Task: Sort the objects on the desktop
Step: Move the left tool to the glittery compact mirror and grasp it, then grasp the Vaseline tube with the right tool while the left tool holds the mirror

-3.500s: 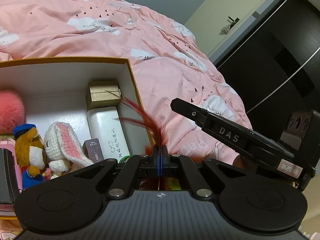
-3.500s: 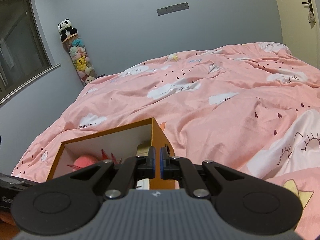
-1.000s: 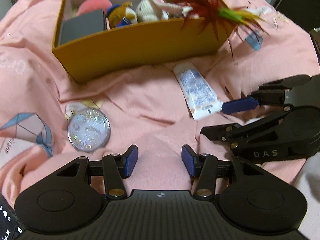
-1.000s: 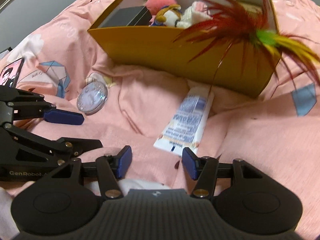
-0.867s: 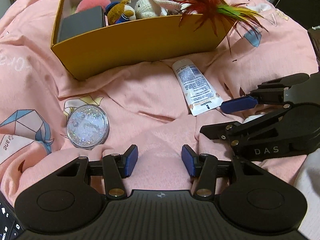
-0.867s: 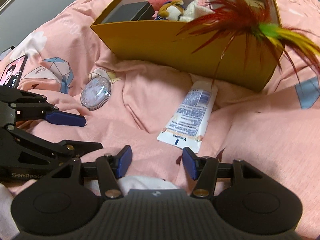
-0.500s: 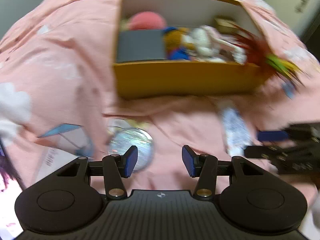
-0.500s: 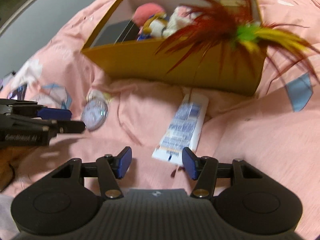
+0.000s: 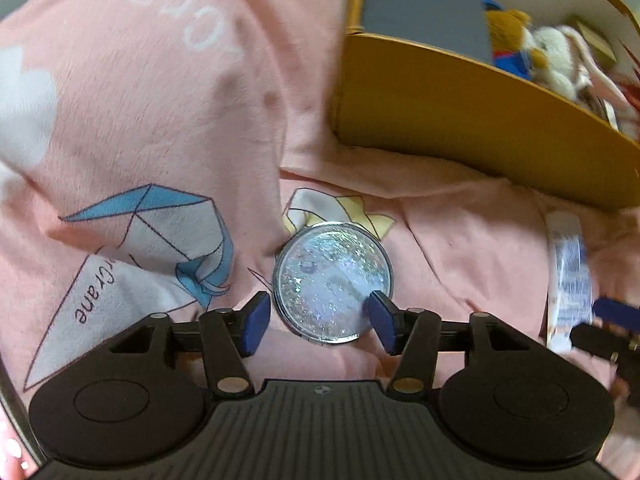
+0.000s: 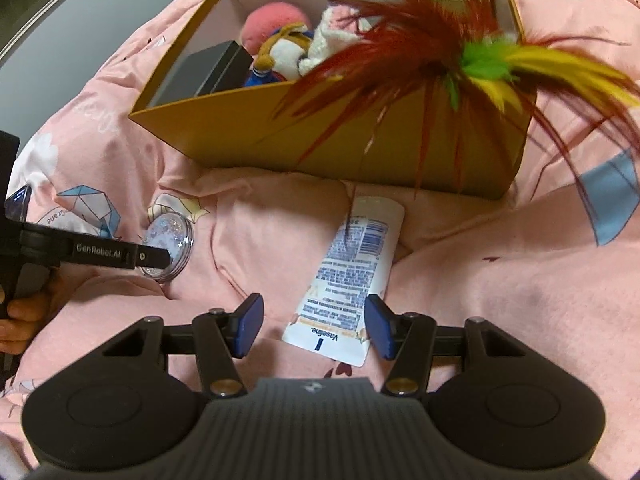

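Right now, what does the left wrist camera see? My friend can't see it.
The left gripper, its jaws just opened wider, hovers over a round glittery case lying on a pink blanket, not yet squeezing it. Behind is a yellow box with a dark box and plush toys inside; a white tube lies at right.

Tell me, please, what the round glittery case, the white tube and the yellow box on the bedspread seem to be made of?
Round glittery case: probably clear hard plastic, glossy, since sparkles show through the transparent lid. White tube: likely soft plastic, smooth with printed text and a flat crimped end. Yellow box: apparently matte cardboard, with thin stiff walls, sharp folded corners and a white inside.
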A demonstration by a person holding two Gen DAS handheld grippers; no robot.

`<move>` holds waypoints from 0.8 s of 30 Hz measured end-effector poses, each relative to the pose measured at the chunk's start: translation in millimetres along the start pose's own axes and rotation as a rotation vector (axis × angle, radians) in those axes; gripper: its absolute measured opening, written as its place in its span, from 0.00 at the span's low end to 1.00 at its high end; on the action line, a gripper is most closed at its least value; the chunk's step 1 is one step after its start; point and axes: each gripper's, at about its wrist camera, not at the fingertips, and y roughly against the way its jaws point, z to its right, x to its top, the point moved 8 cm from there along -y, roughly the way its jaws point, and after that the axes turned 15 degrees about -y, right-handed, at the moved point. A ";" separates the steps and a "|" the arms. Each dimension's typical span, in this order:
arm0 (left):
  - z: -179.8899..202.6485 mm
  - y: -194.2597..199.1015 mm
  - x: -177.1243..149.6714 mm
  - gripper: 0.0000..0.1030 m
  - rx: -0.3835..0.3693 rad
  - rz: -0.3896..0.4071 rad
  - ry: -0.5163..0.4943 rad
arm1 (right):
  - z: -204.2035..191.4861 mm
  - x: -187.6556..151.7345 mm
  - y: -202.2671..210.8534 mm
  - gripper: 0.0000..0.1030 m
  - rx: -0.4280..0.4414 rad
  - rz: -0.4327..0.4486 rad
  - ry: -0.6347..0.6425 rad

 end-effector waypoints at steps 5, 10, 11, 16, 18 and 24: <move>-6.0 -10.1 0.6 0.80 -0.026 -0.002 0.056 | 5.6 1.5 -5.4 0.58 -0.005 -0.002 -0.023; -5.4 -17.2 0.0 0.85 -0.040 -0.005 0.064 | 15.4 -1.2 -19.6 0.58 -0.011 -0.045 -0.063; -5.5 -17.5 -0.1 0.85 -0.040 -0.003 0.066 | 16.1 -2.3 -21.6 0.58 -0.010 -0.049 -0.065; -4.8 -13.2 -2.9 0.80 -0.052 0.031 0.065 | 16.1 -4.0 -26.9 0.58 -0.005 -0.046 -0.070; -2.6 -9.2 -4.5 0.79 -0.062 0.056 0.053 | 16.3 -4.4 -27.7 0.58 -0.003 -0.043 -0.073; 13.6 4.6 -7.1 0.79 -0.138 0.130 -0.012 | 14.0 -4.1 -28.7 0.58 -0.006 -0.040 -0.073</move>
